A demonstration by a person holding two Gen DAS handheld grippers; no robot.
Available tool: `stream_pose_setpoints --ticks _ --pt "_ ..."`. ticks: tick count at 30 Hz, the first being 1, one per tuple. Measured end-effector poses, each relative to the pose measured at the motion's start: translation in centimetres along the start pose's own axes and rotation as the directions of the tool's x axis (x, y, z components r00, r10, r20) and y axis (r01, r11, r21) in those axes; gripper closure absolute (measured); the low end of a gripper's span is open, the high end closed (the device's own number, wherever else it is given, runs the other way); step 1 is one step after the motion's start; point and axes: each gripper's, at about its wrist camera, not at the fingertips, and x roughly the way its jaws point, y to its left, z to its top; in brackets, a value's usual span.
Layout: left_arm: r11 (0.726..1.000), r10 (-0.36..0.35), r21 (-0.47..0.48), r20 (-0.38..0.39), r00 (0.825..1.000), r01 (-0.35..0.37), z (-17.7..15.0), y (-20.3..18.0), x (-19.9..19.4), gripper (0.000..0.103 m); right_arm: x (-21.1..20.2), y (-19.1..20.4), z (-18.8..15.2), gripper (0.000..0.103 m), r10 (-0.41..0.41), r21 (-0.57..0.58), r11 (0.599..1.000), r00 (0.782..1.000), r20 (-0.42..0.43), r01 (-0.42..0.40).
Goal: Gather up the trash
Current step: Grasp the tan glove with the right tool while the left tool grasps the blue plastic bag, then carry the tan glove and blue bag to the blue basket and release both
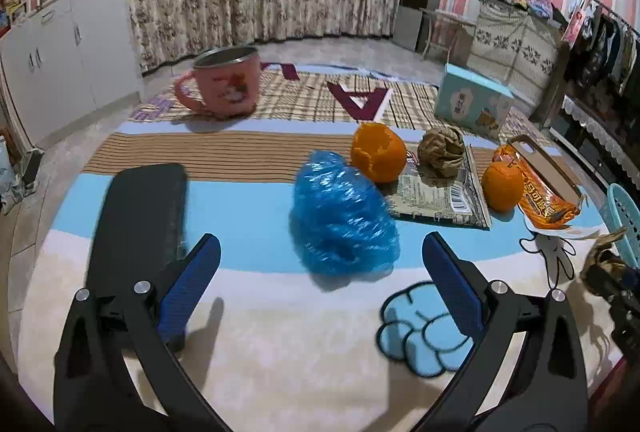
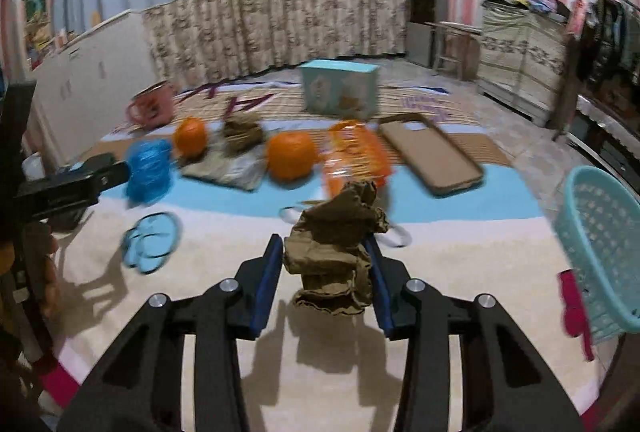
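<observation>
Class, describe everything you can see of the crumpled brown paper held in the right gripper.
The crumpled brown paper is a wad of creased, kraft-like paper, bunched into irregular folds with ragged edges. It sits upright between the blue pads of the right gripper, which press on both its sides, and it appears lifted above the cream part of the blanket, casting a shadow below. Its top rises past the fingertips; its lower folds hang beneath them.

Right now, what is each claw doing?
Left claw: open, empty, the blue plastic bag just ahead of it.
Right claw: closed on a crumpled brown paper wad.
</observation>
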Motion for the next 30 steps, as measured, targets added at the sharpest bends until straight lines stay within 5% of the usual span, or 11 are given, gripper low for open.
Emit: stream_pose_setpoints --ticks 5,8,12,16,30 --pt "0.999 0.016 0.034 -0.036 0.999 -0.015 0.9 -1.7 2.4 0.006 0.2 -2.3 0.7 0.062 -0.028 0.056 0.998 1.000 0.003 0.028" --pt "0.998 0.022 0.052 -0.052 0.998 -0.020 1.2 -2.2 3.5 0.015 0.0 -2.9 0.8 0.062 -0.028 0.068 0.997 1.000 0.010 0.028" --pt "0.999 0.016 0.046 -0.119 0.993 -0.011 1.3 -2.0 5.3 0.046 -0.1 -3.4 0.9 0.062 -0.012 0.094 0.996 1.000 0.008 0.011" --pt "1.000 -0.009 0.029 -0.112 0.994 0.012 1.3 -1.7 5.0 0.061 -0.4 -3.4 1.0 0.062 -0.008 0.105 0.994 1.000 0.020 0.006" --pt "0.997 -0.008 0.082 0.010 1.000 0.007 1.3 -4.3 -3.9 0.064 -1.7 -5.5 0.9 0.062 -0.039 0.162 0.986 0.998 0.049 0.031"
